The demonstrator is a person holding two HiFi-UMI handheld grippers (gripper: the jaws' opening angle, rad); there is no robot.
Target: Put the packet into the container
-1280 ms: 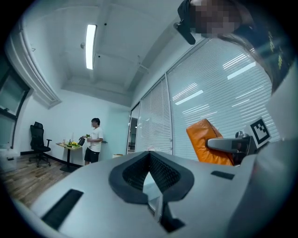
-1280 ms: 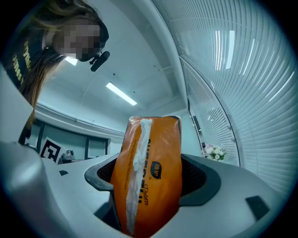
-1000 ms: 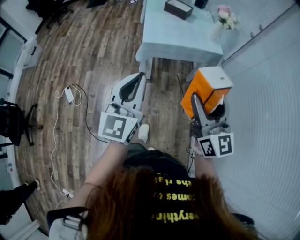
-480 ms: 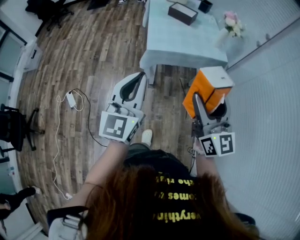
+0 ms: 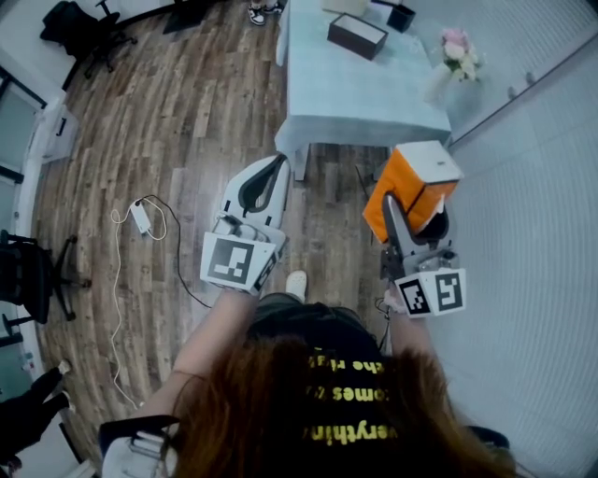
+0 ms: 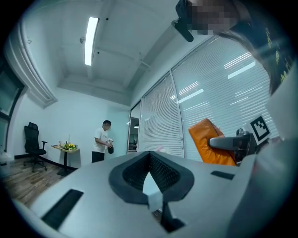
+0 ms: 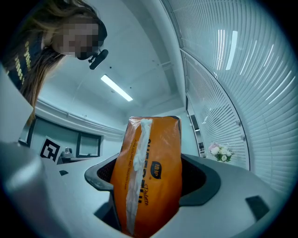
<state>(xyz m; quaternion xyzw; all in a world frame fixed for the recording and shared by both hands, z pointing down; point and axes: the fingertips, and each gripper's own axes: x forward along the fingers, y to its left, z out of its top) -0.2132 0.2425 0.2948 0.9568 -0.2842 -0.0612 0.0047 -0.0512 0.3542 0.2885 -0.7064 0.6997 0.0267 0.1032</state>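
An orange packet with a white end is held upright at the right of the head view, and my right gripper is shut on it. In the right gripper view the packet fills the space between the dark pads and hides the fingertips. My white left gripper points ahead at mid-left, its jaws together with nothing in them; its pads meet in the left gripper view. A dark open box sits on the light blue table ahead, well beyond both grippers.
Pink flowers in a vase stand at the table's right corner. White blinds run along the right. A charger and cable lie on the wooden floor at left. Black office chairs stand far left. A person stands in the distance.
The table has drawn a little nearer and lower in the head view as the person stepped forward. Both grippers keep their pose; the packet stays gripped.
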